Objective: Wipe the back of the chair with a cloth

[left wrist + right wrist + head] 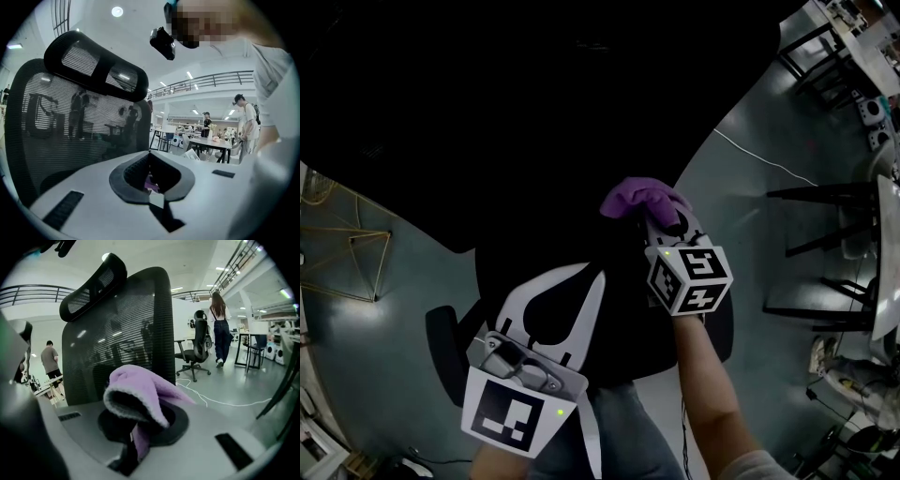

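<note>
- The right gripper (pixel 656 220) has its jaws closed on a purple cloth (pixel 140 390); the cloth bulges out above the jaws in a fluffy fold, and a strip of it hangs down between them.
- The chair (pixel 122 333) stands just ahead of that gripper; its black mesh back fills the middle of the right gripper view, with the headrest (pixel 93 284) tilted above it.
- The cloth is close in front of the lower part of the mesh back (whether it touches the mesh cannot be told).
- The left gripper (pixel 596 277) sits lower and to the left in the head view; its 2 white jaws are drawn together at the tips, with nothing gripped between them.
- In the left gripper view the same mesh back rises at the left; a sliver of purple shows through the dark opening between the jaw pads.
- Each gripper carries a marker cube (pixel 689 277); the person's forearm runs down from the right one.
- Behind, a white cable (pixel 211 401) lies on the grey floor (pixel 741 187); a second office chair (pixel 194 350) stands further back, beside a person walking (pixel 220 329).
</note>
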Demonstrator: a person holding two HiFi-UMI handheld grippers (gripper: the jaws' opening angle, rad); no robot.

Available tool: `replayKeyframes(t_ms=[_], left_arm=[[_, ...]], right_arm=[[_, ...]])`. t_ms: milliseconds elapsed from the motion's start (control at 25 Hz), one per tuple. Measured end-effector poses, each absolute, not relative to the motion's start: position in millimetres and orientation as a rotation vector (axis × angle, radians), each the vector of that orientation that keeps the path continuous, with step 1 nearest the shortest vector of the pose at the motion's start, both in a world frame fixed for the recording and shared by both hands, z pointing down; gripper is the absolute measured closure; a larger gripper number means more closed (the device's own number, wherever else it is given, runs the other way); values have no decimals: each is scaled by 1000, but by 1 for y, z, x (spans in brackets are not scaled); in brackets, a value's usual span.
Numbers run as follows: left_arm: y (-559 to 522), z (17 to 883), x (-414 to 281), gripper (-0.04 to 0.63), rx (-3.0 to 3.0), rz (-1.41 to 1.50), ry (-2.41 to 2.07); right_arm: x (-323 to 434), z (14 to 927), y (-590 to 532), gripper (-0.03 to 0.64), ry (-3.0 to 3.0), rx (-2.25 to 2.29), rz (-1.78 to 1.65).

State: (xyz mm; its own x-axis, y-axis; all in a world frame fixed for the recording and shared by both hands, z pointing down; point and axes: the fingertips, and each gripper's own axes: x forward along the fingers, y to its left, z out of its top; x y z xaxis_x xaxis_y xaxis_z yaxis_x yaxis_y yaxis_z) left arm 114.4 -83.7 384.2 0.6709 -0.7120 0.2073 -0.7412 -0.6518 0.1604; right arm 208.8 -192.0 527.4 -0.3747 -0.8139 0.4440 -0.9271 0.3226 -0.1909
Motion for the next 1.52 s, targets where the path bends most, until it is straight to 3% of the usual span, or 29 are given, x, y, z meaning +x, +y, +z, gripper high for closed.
replayKeyframes(t_ms=[840, 1520], left_arm=[[-79, 399, 81, 583, 2611, 179, -1236], [-61, 393, -14, 583, 2506, 134, -1430]], right_arm=[[183, 561, -179, 570, -2297, 1493, 563], [74, 564, -172, 569, -2339, 1297, 511]])
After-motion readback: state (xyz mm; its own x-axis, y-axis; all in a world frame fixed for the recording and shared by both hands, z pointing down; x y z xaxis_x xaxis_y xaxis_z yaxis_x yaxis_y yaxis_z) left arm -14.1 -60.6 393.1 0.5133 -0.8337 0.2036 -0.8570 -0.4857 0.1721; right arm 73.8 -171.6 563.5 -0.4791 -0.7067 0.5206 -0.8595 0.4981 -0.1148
